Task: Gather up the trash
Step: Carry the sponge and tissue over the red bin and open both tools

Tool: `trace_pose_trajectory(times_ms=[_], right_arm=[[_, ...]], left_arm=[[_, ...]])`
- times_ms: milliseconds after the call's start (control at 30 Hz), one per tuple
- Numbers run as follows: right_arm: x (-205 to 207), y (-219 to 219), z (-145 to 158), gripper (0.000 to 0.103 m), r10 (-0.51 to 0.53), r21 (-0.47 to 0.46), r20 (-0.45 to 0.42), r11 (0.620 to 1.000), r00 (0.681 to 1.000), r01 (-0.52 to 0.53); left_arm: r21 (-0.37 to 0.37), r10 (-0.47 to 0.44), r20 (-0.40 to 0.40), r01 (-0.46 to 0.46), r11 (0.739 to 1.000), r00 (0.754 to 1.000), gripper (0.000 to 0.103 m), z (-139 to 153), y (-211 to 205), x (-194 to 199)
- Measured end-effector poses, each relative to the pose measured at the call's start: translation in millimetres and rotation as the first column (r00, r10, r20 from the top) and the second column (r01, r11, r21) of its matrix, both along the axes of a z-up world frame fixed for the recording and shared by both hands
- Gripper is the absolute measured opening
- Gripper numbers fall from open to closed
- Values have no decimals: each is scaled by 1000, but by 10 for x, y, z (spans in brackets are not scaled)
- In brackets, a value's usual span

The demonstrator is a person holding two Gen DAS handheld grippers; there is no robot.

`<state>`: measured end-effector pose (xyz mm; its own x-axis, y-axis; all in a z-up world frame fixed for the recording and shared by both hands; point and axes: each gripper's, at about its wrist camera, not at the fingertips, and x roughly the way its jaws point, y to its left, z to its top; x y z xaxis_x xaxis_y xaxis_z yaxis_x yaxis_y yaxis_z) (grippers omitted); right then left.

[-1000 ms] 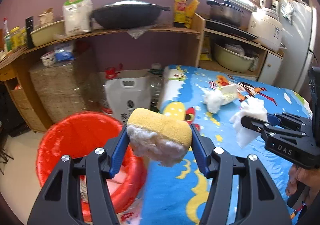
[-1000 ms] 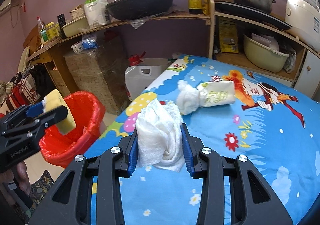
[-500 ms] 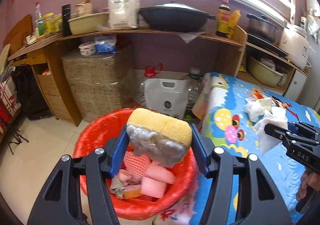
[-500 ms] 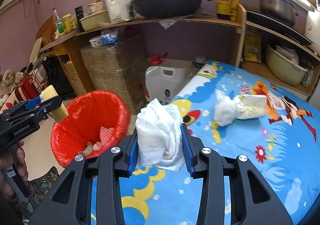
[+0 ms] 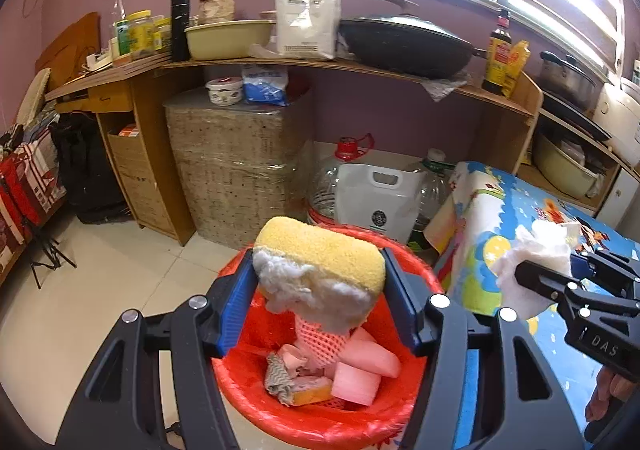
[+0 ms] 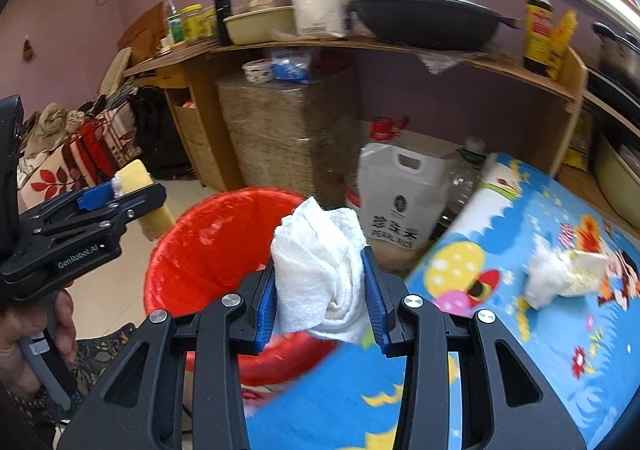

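Left and right wrist views, bin approach. Over the preceding second both handheld tools had travelled off the cartoon-printed blue tablecloth [image 6: 532, 334] toward the red-lined trash bin [image 5: 400, 406] on the floor beside the table. A second earlier the bin sat low and left in the left wrist view; it then lay directly beneath the left gripper [image 5: 318, 290], which pinched a yellow sponge [image 5: 320, 254] with torn white fibre on its underside. The jaws of that tool had opened slightly in the last half second, yet both blue pads remained against the sponge ends. Release over the bin therefore appeared imminent. The right gripper [image 6: 322, 286] clamped a crumpled white paper towel [image 6: 320, 270] and hung over the table edge, the bin's near rim just ahead; a little more travel seemed needed before a drop.

The sponge's long axis ran crosswise between the pads, roughly level, yellow face up and away from the camera. The towel wad stood roughly upright, its long axis rising above the pads. Further white tissue and a wrapper [image 6: 560, 274] remained on the cloth, so collection was judged incomplete.
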<state>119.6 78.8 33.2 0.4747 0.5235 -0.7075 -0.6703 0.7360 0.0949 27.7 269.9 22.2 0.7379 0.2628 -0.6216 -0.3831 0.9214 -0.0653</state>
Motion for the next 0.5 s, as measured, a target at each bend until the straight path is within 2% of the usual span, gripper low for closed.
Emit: trace_pose_trajectory(times_ms=[400, 467, 500], right_arm=[[85, 436, -48, 42, 73, -11, -6, 997, 997, -73], [115, 476, -41, 49, 78, -10, -4, 997, 997, -78], [127, 487, -39, 52, 80, -7, -4, 997, 997, -80]], left_arm=[[7, 38, -3, -38, 999, 999, 62, 1, 248, 47], [9, 47, -4, -47, 999, 999, 69, 2, 276, 56], [13, 62, -3, -62, 998, 998, 77, 2, 289, 52]])
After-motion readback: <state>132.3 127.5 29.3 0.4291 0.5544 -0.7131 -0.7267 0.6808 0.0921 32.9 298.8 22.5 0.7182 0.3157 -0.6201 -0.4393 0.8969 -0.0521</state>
